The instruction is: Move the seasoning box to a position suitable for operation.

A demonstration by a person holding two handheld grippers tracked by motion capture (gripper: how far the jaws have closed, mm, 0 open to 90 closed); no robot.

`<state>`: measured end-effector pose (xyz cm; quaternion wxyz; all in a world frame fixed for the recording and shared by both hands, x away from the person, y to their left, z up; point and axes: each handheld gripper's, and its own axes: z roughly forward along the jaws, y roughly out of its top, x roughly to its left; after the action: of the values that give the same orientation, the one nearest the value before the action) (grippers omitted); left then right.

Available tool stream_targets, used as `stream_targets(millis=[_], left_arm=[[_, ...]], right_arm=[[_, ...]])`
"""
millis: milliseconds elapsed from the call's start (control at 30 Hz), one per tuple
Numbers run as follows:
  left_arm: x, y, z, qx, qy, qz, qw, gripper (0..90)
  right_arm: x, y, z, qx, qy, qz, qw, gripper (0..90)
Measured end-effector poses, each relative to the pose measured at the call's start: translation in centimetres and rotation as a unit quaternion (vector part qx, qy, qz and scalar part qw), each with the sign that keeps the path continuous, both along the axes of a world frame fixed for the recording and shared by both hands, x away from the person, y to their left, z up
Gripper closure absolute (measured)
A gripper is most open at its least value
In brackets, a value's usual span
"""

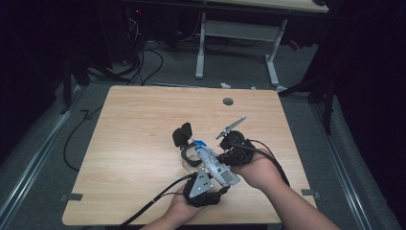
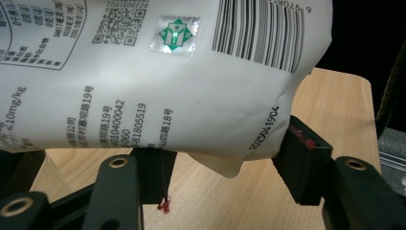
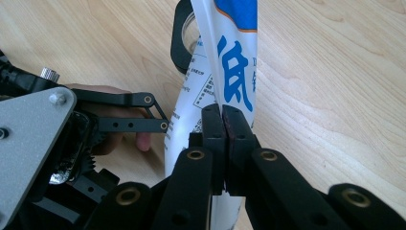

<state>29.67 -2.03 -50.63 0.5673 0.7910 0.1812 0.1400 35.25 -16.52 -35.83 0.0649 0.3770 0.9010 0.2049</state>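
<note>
Clearly, in the right gripper view, the right gripper [image 3: 223, 139] has its fingers [image 3: 213, 132] pressed together at lower centre of the frame, pinching a thin edge of the white pouch [image 3: 230, 57], which rises from them towards the top of the frame with blue printing on it. In the left gripper view, the left gripper [image 2: 225, 167] has its fingers [image 2: 299, 165] set apart along the bottom of the frame, either side of the pouch's lower corner; the right-hand finger touches the pouch beside the printed date, but whether both press on it cannot be told. In the high view the pouch [image 1: 215, 165] lies slantwise at lower centre, over the desk [image 1: 139, 124], between both grippers. Just beyond its upper end is a clear jar with a black handle [image 1: 187, 155].
</note>
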Motion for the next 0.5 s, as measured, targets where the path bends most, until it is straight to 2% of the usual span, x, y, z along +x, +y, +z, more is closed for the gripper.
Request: stream_targets(millis=[267,433,500], left_arm=[[-0.1,0.1,-0.29,0.012,-0.005,0.005,0.9999,44.8],[-0.13,0.05,-0.31,0.011,-0.006,0.006,0.9999,44.9],[-0.14,0.06,-0.25,0.01,-0.007,0.005,0.9999,44.9]], right_arm=[[0.17,0.34,-0.31,-0.001,0.009,-0.014,0.9999,87.5],[0.27,0.38,-0.29,-0.006,0.01,-0.012,0.9999,86.0],[0.31,0.4,-0.25,-0.005,0.011,-0.01,0.9999,88.1]])
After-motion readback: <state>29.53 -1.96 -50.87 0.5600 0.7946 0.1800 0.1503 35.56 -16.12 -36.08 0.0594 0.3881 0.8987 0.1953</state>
